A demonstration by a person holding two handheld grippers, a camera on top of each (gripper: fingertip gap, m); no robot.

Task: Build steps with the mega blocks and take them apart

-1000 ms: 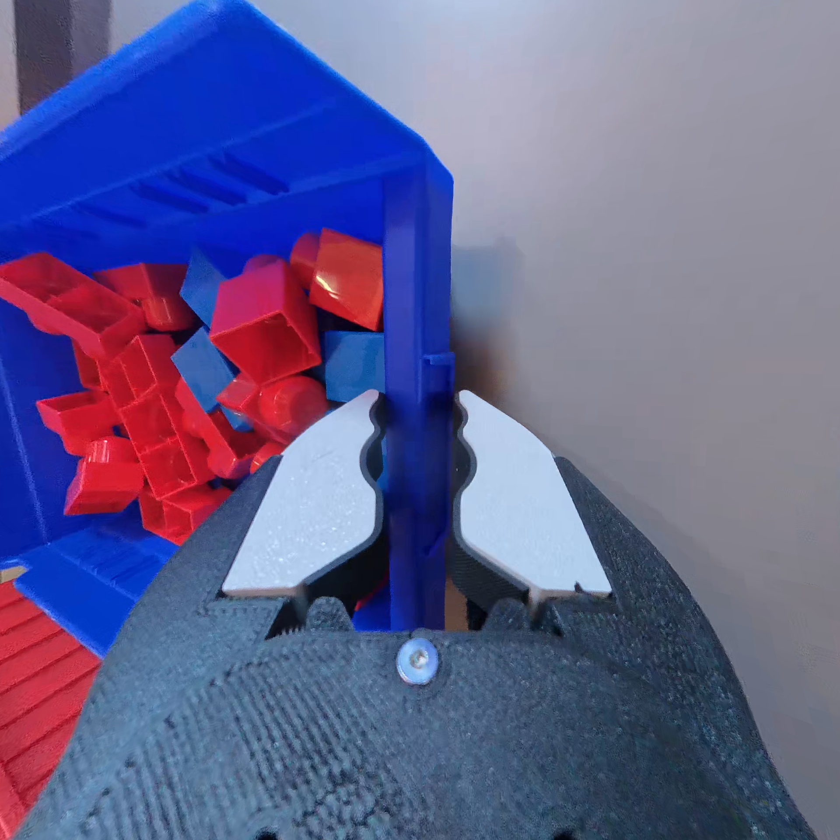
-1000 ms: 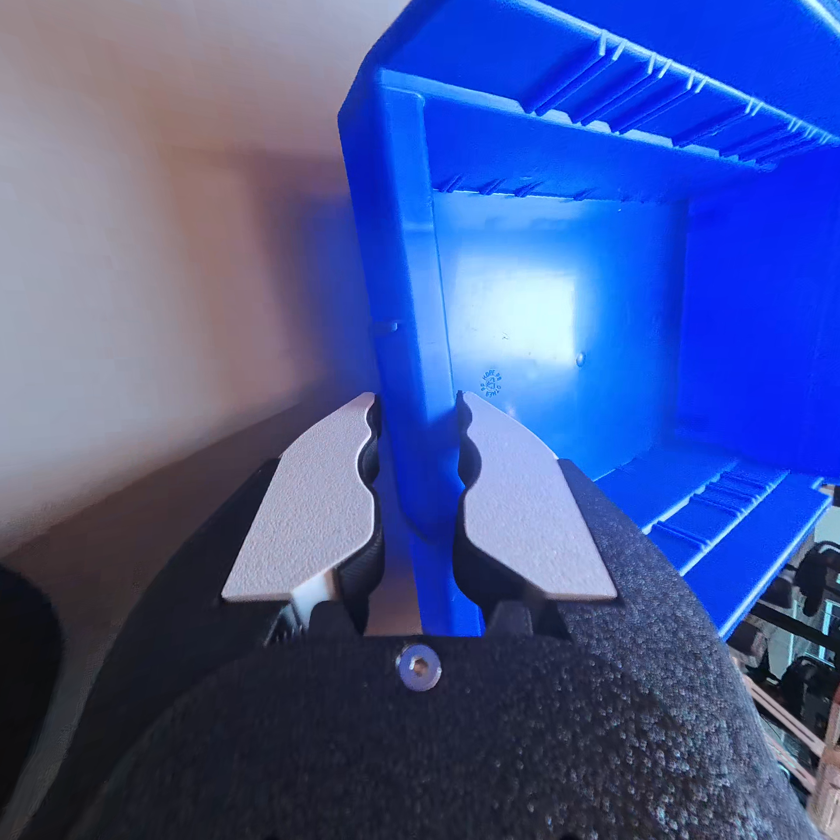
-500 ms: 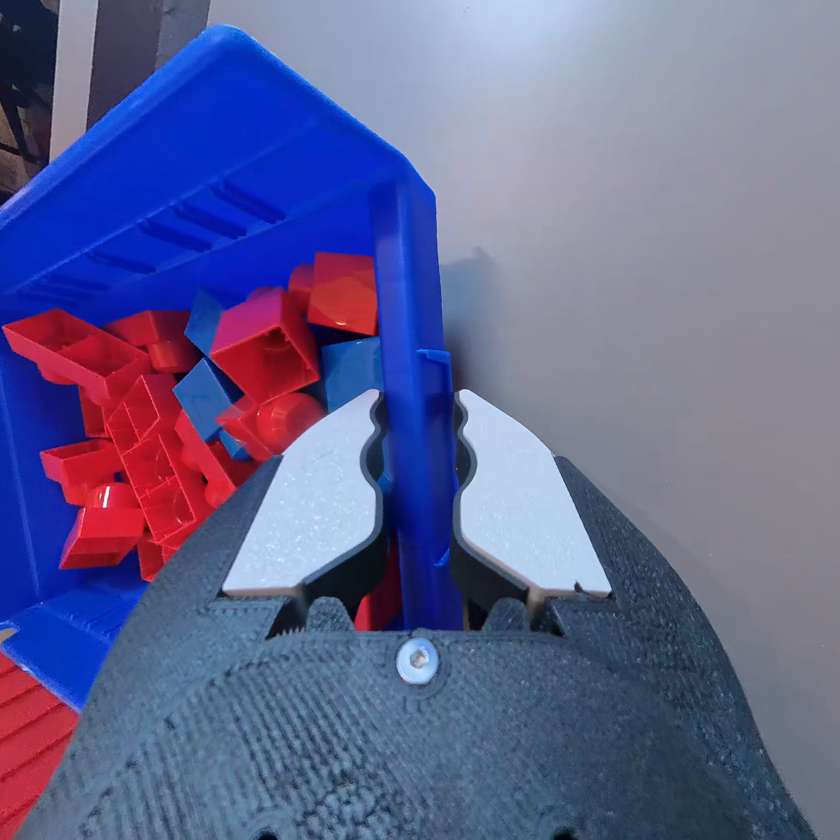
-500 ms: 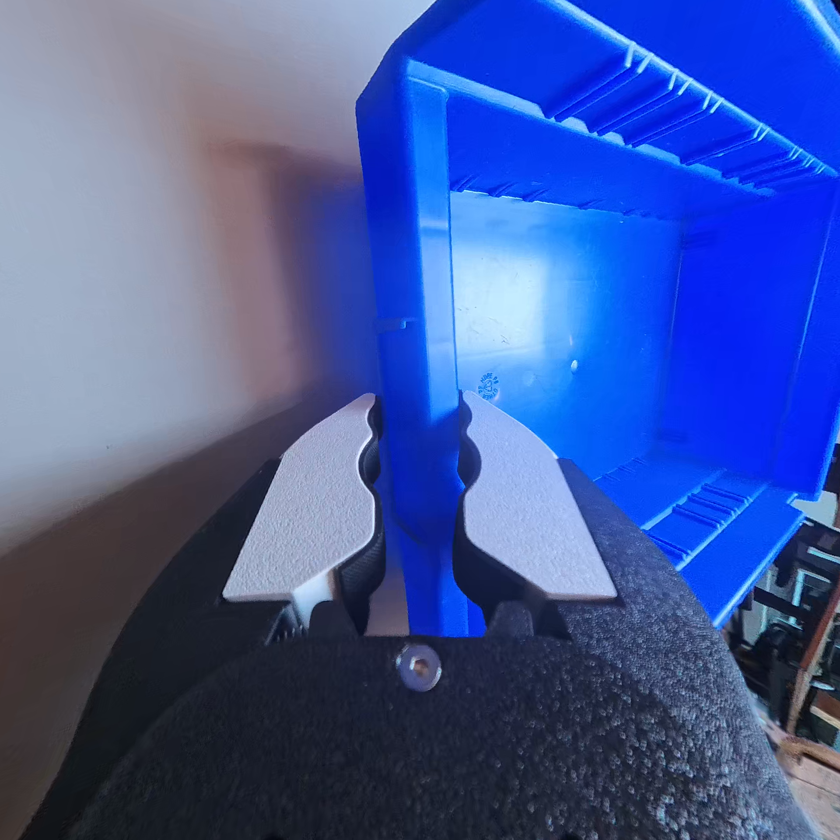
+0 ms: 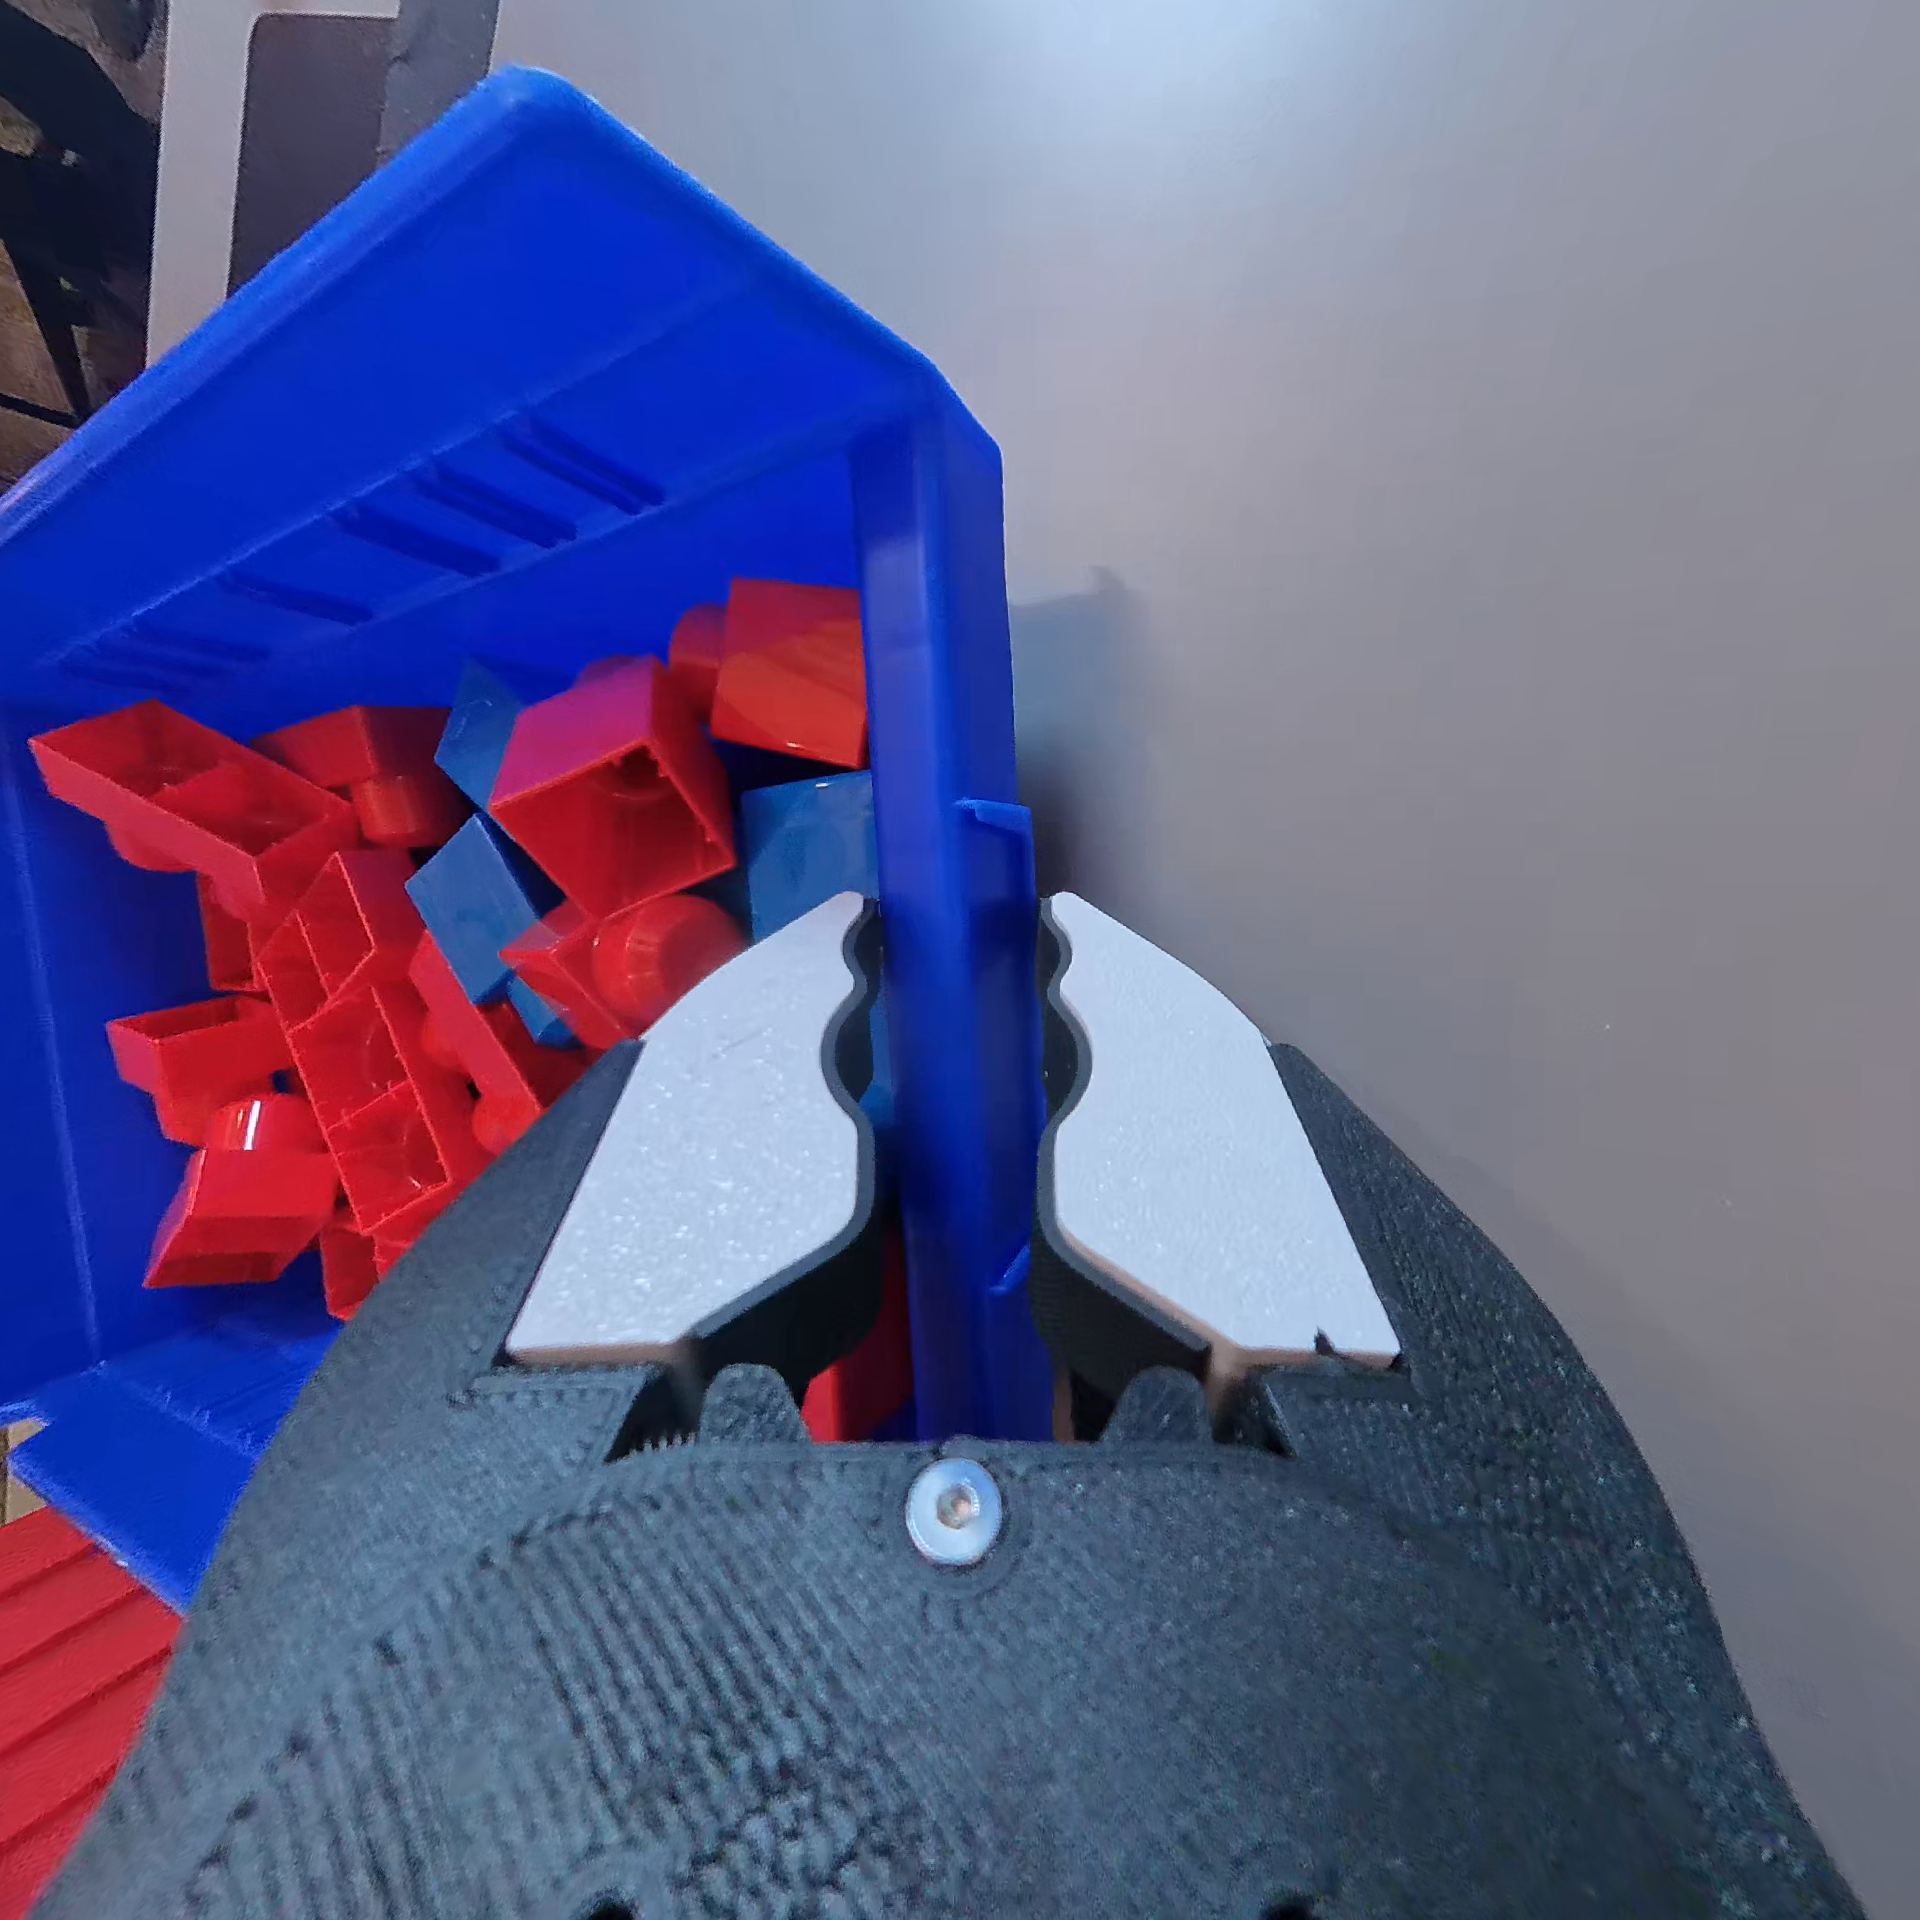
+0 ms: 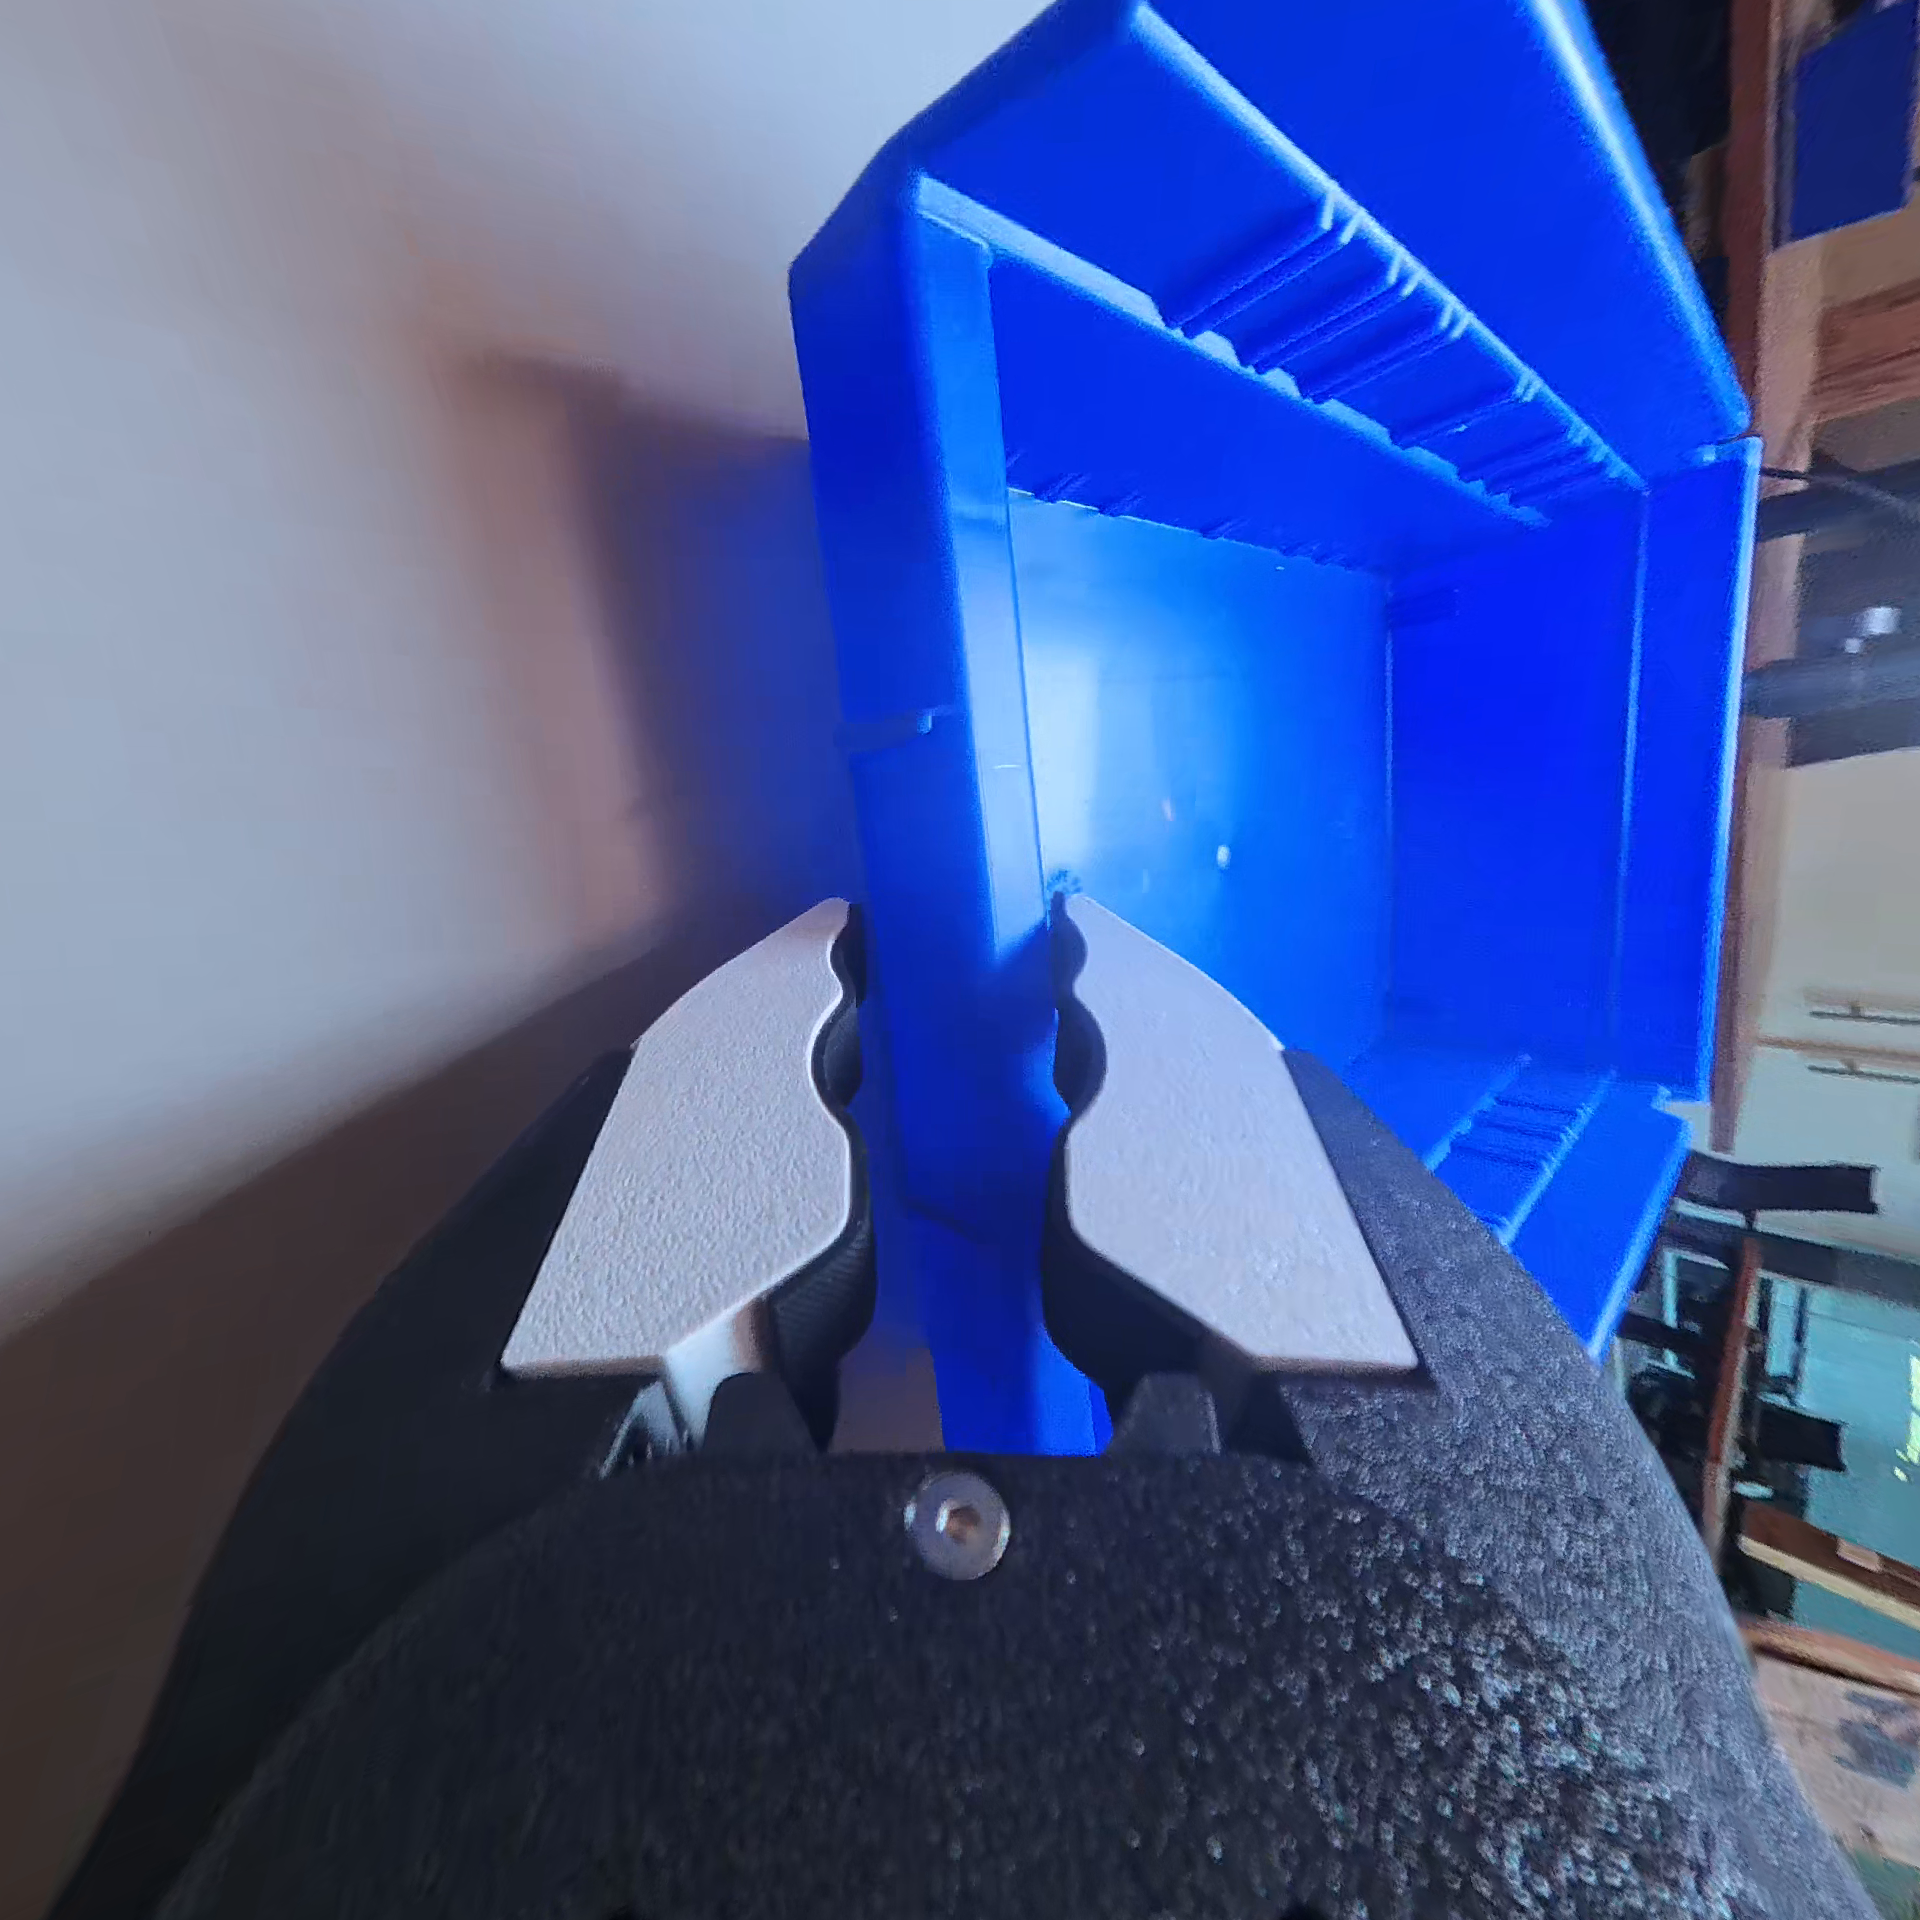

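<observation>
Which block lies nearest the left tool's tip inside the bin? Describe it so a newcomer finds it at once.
Start at the blue bin whose wall the left tool grips. Inside, just left of that wall and touching the tool's left finger, lies a blue block. It is one of few blue pieces among red blocks, below the topmost red one.

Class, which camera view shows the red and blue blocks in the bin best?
The left wrist view: the red and blue blocks lie piled in plain sight inside the blue bin, beside the left hand-held gripper. The right wrist view shows only bare blue bin walls; no blocks are visible there.
</observation>
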